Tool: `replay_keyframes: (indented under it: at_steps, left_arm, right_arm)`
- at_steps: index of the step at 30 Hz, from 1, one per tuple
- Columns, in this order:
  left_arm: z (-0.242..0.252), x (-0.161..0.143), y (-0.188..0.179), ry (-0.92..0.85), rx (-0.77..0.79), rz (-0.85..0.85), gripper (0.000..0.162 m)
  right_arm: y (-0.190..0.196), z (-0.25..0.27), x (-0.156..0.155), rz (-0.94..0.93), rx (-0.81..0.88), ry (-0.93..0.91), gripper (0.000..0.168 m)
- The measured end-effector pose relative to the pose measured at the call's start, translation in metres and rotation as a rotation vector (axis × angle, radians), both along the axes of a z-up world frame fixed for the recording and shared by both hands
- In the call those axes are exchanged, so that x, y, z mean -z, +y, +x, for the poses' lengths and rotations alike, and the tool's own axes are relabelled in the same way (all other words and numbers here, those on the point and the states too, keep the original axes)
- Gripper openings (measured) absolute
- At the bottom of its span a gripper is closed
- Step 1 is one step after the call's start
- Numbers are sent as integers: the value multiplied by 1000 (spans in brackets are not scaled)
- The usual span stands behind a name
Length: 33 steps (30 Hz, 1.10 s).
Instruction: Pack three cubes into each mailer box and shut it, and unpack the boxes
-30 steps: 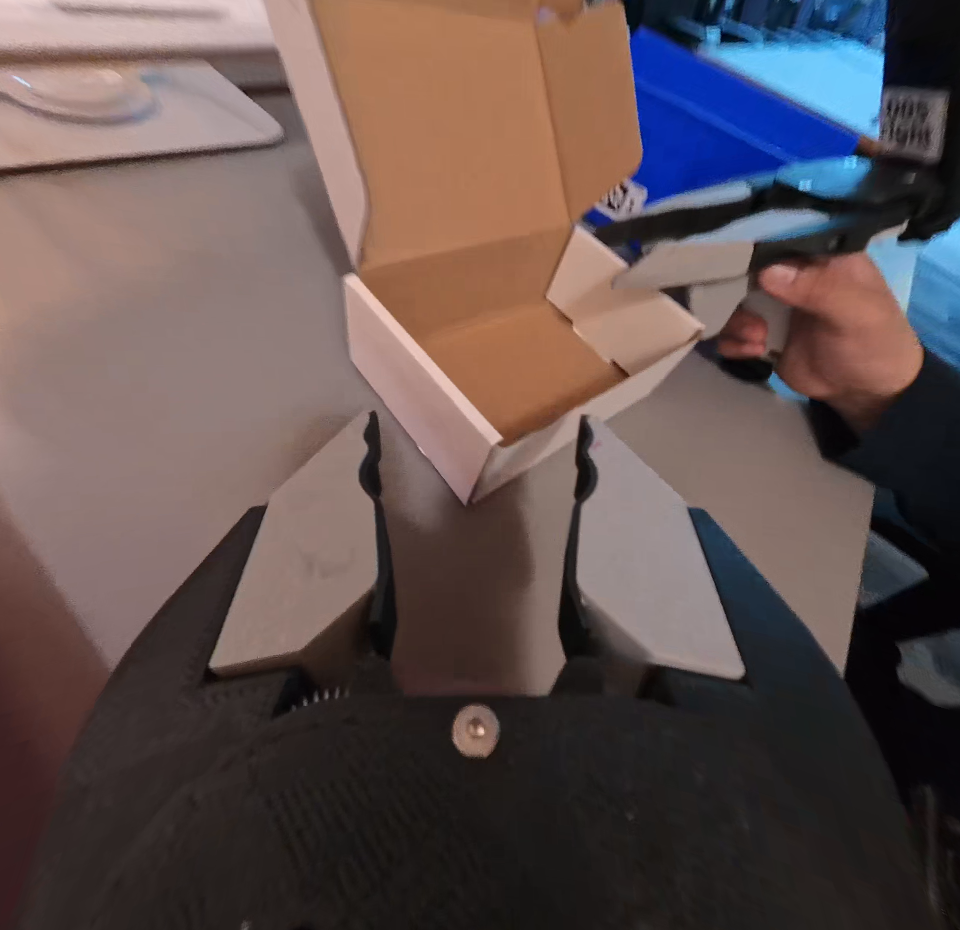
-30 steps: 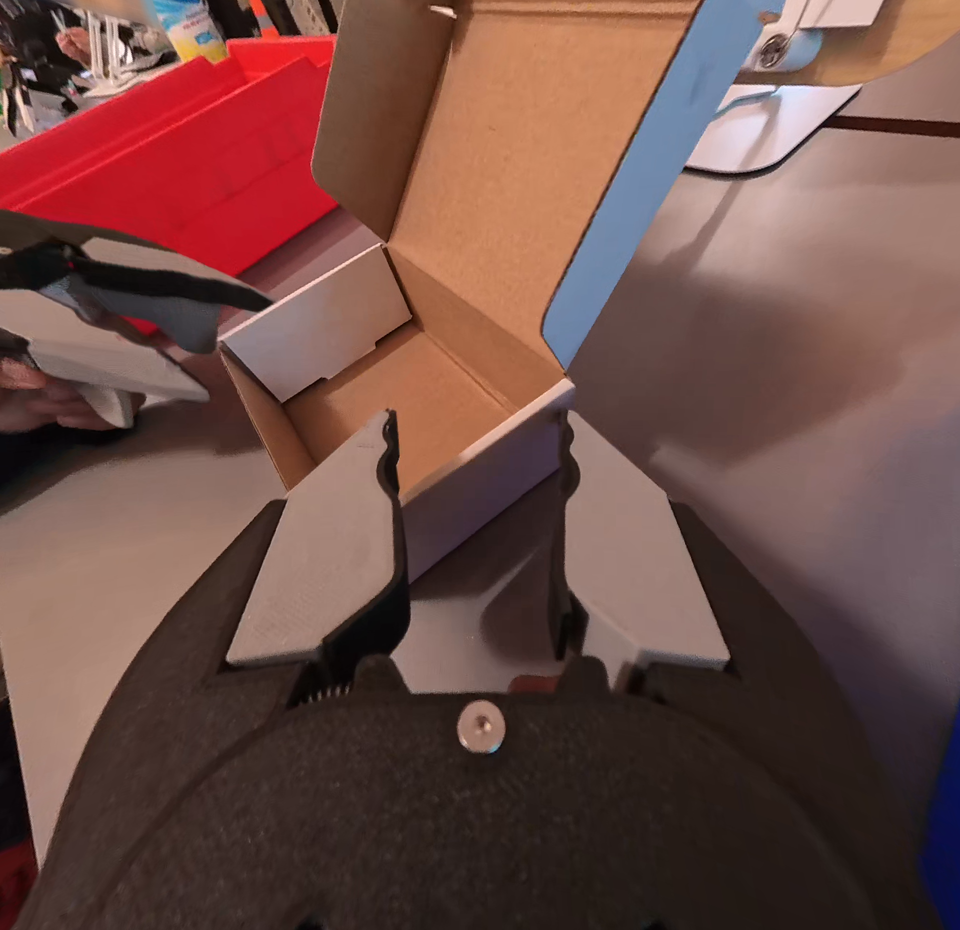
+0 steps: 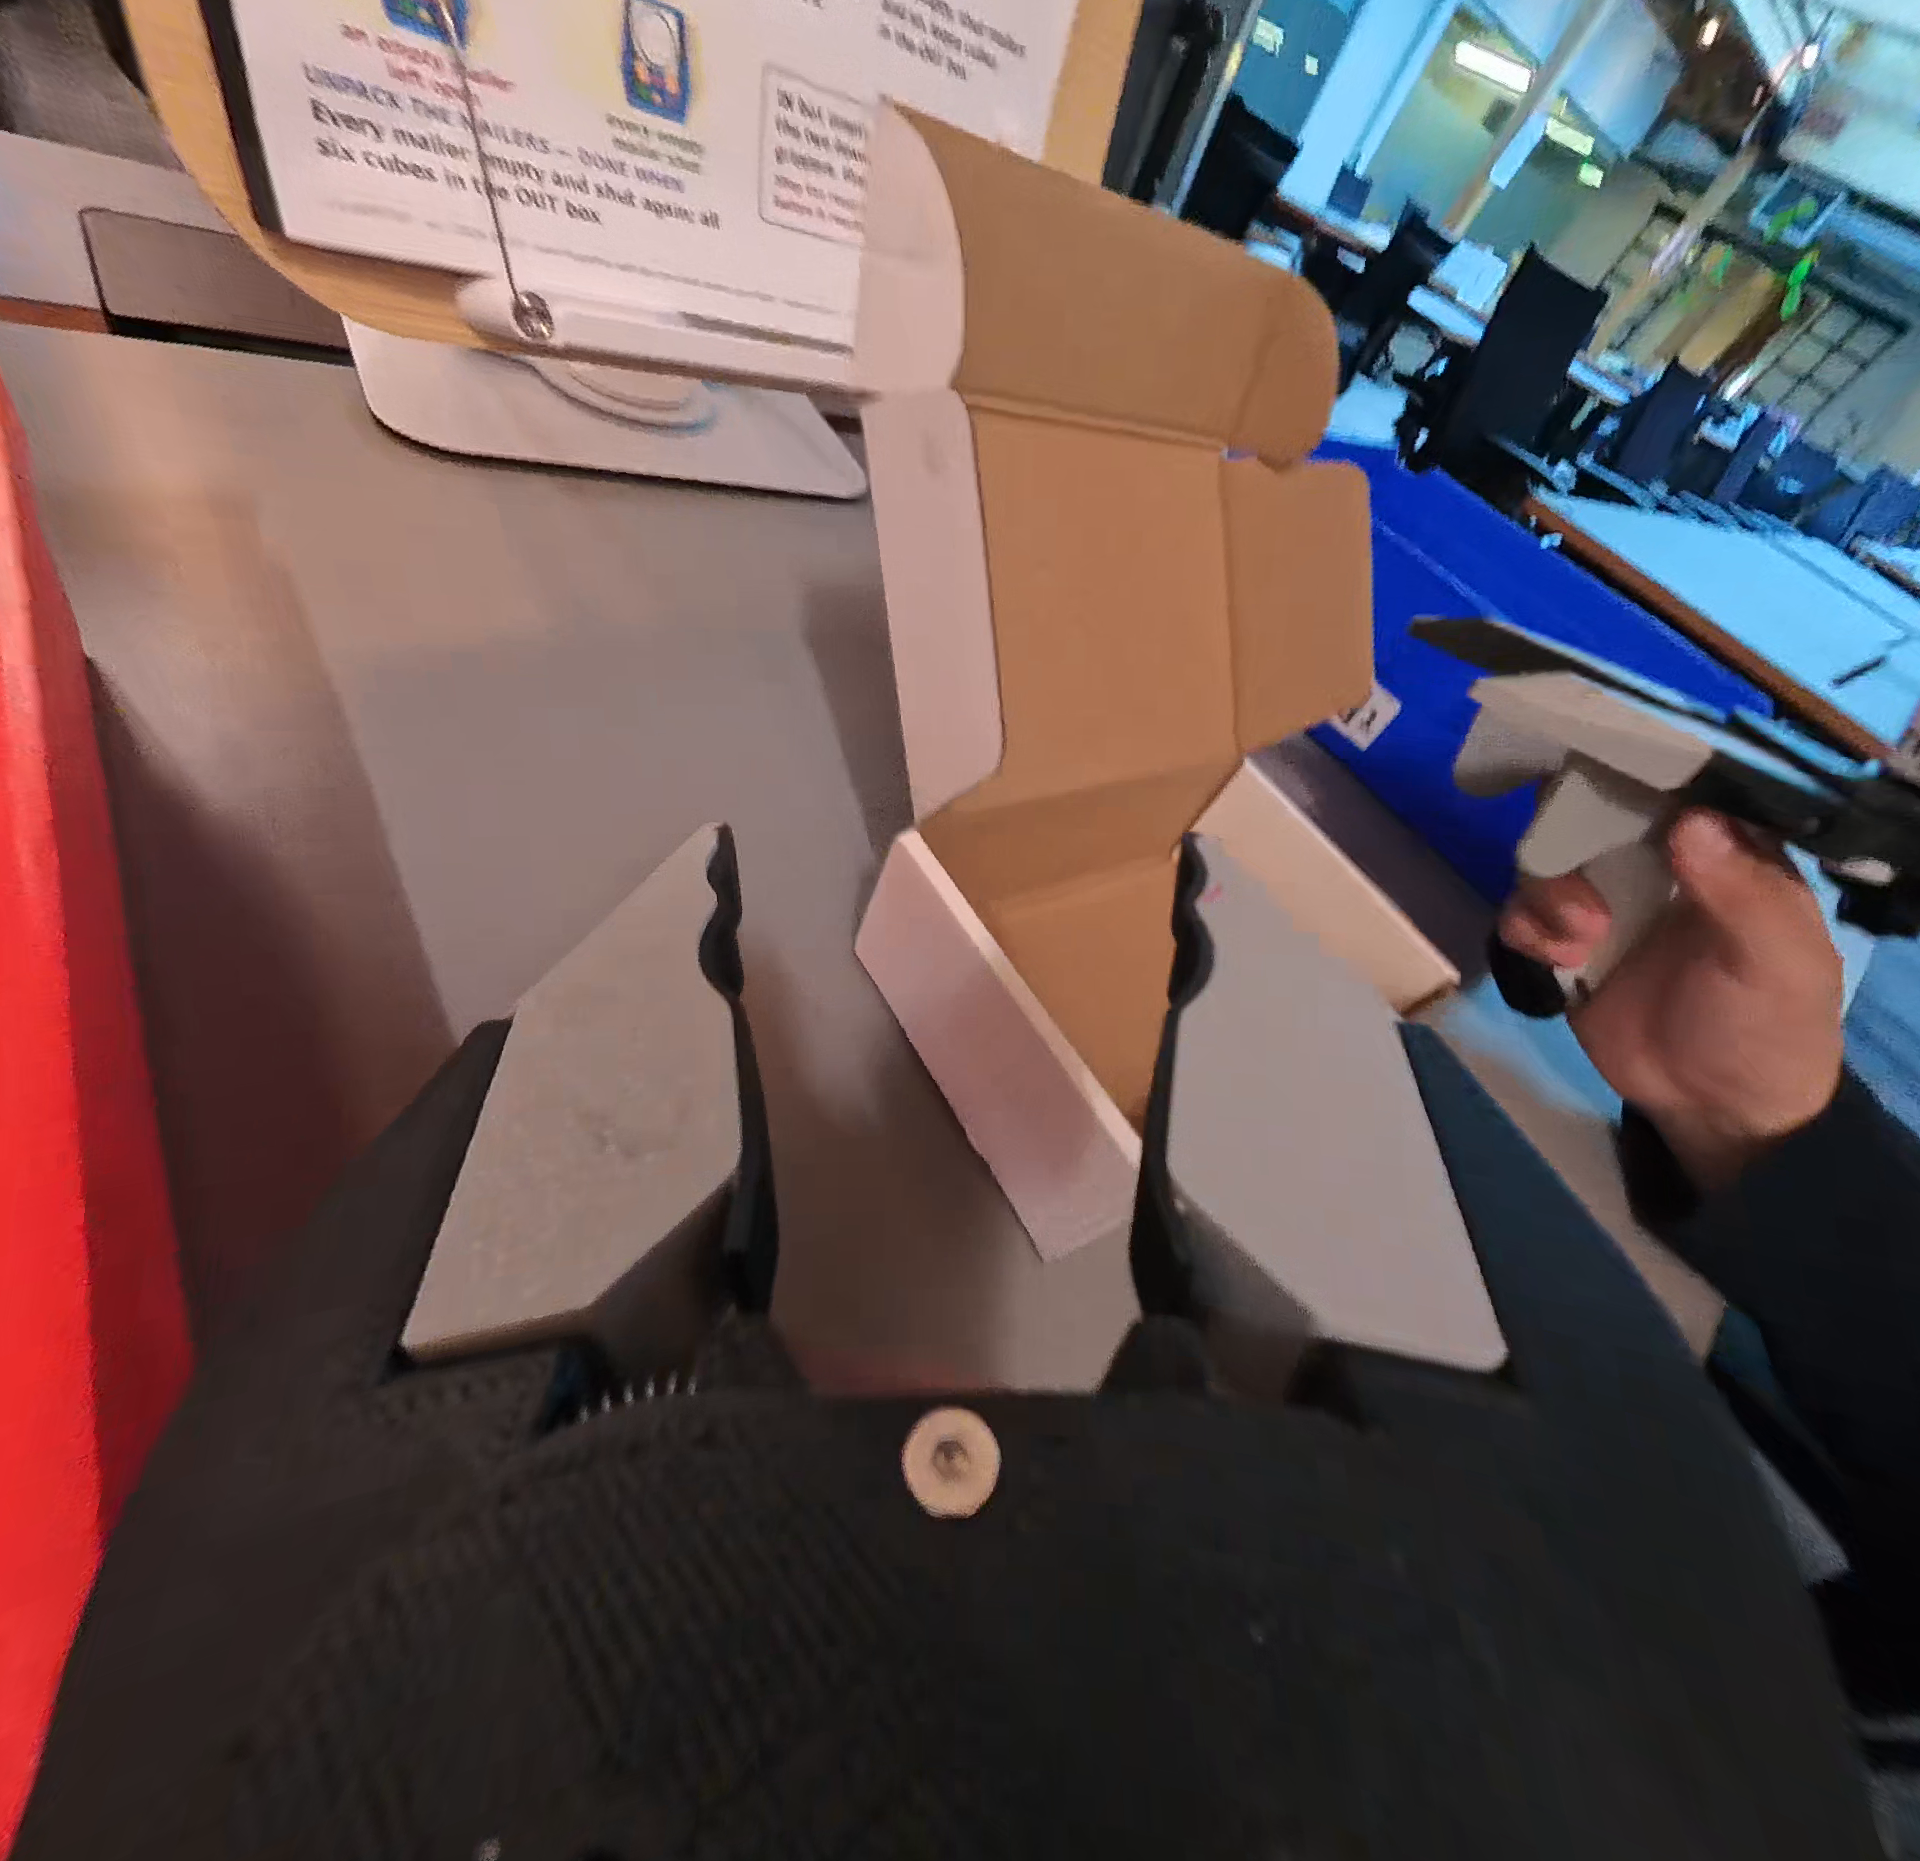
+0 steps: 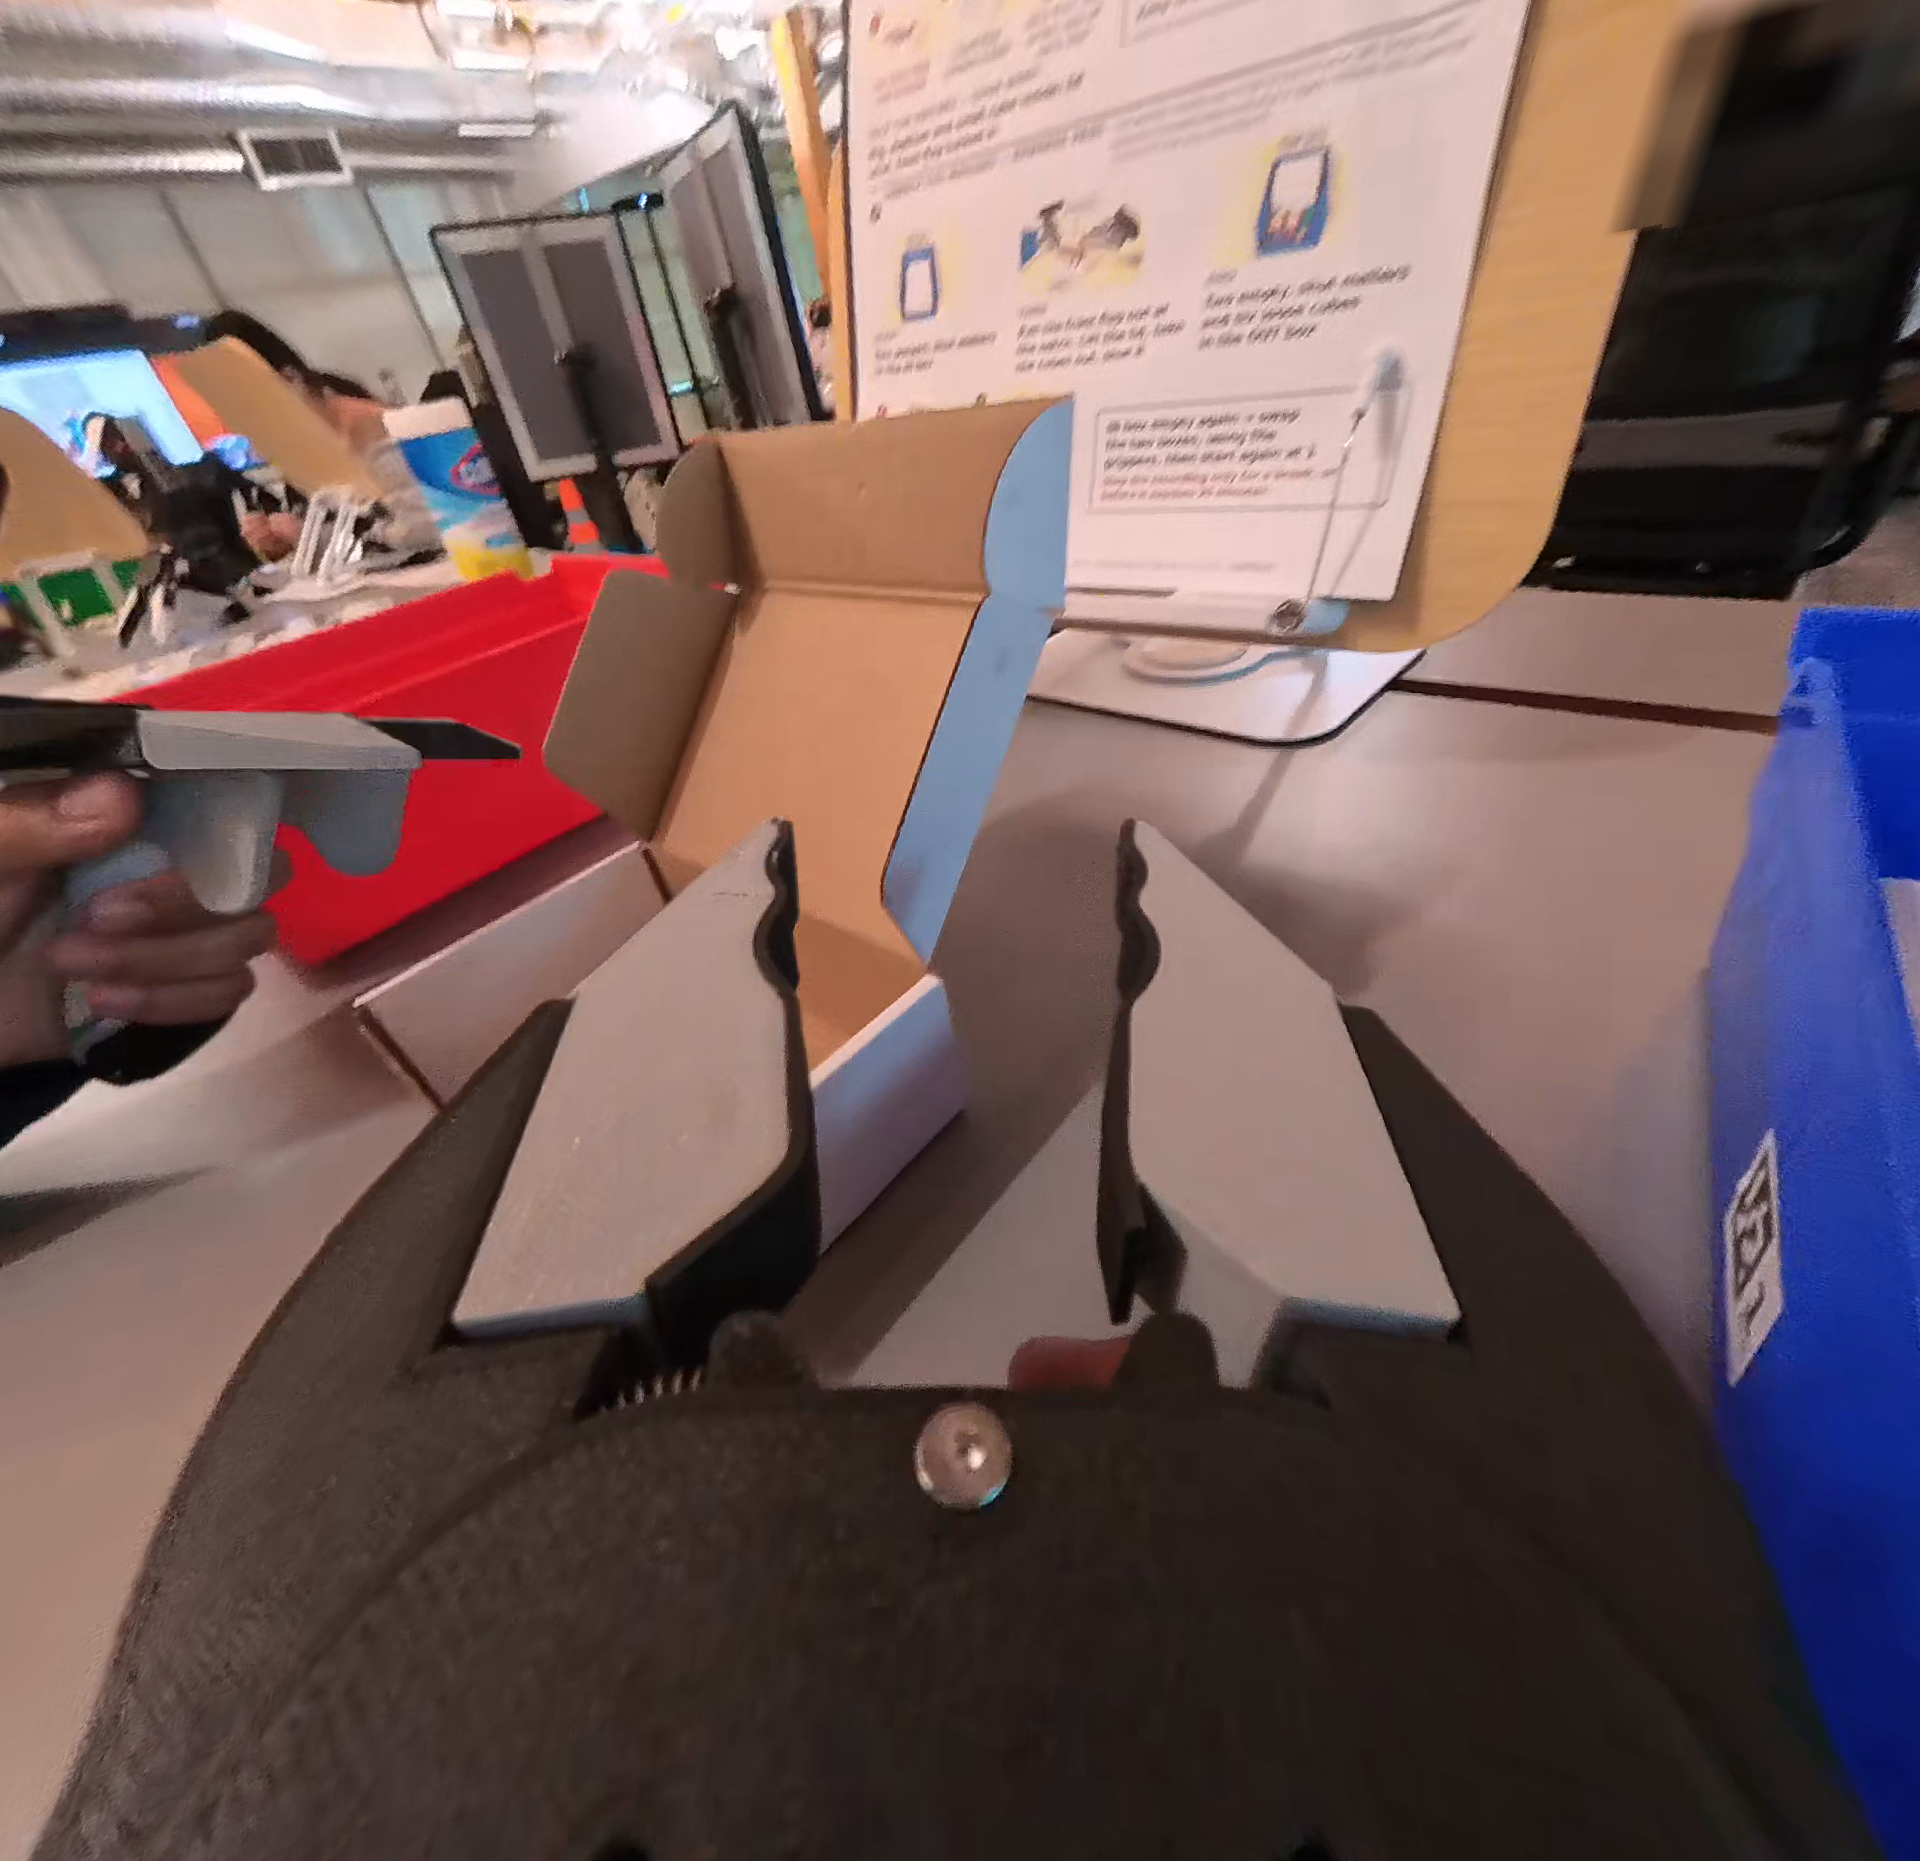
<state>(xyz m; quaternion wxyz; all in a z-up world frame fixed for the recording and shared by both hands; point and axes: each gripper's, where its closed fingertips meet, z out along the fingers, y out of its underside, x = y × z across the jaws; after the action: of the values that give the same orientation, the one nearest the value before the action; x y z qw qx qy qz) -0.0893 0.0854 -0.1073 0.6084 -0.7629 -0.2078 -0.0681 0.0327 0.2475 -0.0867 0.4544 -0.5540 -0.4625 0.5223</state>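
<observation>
Left wrist view: grey worktop [image 3: 520, 668] carrying an open mailer box [image 3: 1091, 751], lid upright; white sign stand [image 3: 582, 419] behind; red bin [image 3: 62, 876] at left, blue bin [image 3: 1455, 585] at right; office hall beyond. Left tongs [image 3: 956, 897] spread, empty, box's near corner between them. Right wrist view only: right tongs [image 4: 956, 907] spread, empty, beside the box; wipes tub [image 4: 462, 502], people seated far left.

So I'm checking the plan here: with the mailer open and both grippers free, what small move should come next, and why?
Probably swing one gripper away to fetch a cube. The mailer box stands open on the table, lid upright, and what shows of its inside holds no cube. The left gripper and right gripper are both open and hold nothing. The red bin and blue bin flank the box; their contents are hidden.
</observation>
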Motion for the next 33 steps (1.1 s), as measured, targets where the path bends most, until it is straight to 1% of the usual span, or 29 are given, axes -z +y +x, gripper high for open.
replay_keyframes:
  at_steps: [2,3,6,8,11,15,17,19,23,26,27,29,31,33]
  left_arm:
    - [-8,-11,7,-43,-10,72,82]
    - [-12,-17,9,-85,-3,108,79]
    - [-22,-25,17,-198,35,164,70]
    - [-28,-22,24,-213,47,138,70]
    - [-37,-15,34,-194,44,88,70]
    - [-49,-13,46,-213,43,83,68]
    - [-52,-10,52,-237,60,82,68]
    - [-52,-8,56,-260,83,81,68]
    - [-48,-6,59,-263,136,67,66]
    - [-37,-8,61,-290,206,92,62]
    - [-30,-8,62,-310,252,100,53]
    - [-14,-8,61,-294,338,103,34]
    - [-11,-8,57,-247,340,105,33]
    - [-7,-16,50,-248,363,141,35]
  right_arm:
    - [3,-3,-6,-4,18,27,58]
    - [3,-5,-8,-18,13,34,58]
    - [1,-14,-13,-116,-61,47,54]
    - [1,-20,-13,-187,-113,46,51]
    - [12,-27,-15,-258,-130,35,42]
    - [20,-38,-13,-303,-159,-2,42]
    - [17,-43,-12,-323,-221,-19,42]
    - [13,-46,-11,-350,-282,-31,47]
    - [10,-49,-3,-414,-361,-75,47]
    - [-4,-47,0,-381,-446,-100,32]
    - [-8,-46,-2,-361,-465,-95,30]
    - [-14,-45,-2,-303,-472,-91,30]
    - [-17,-42,-3,-249,-481,-88,30]
    - [-21,-37,-7,-215,-499,-73,32]
